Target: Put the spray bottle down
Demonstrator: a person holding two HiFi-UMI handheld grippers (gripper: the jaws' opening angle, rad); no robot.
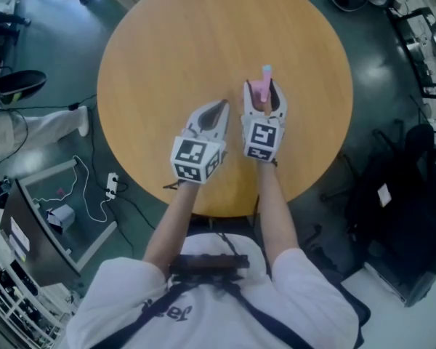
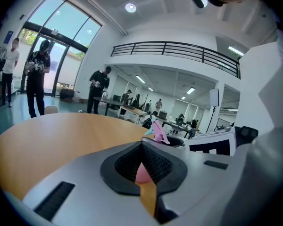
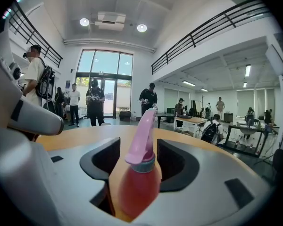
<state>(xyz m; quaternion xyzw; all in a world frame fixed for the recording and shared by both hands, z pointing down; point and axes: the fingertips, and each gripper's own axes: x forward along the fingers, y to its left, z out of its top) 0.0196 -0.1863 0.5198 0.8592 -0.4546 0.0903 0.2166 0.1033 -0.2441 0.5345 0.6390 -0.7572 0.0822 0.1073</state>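
Pink spray bottle stands upright between the right gripper's fingers, which are spread wide with a gap on either side, so it seems to bear its own weight. Just beside it, the left gripper has its fingers together, holding nothing. Both grippers hover over the round wooden surface.
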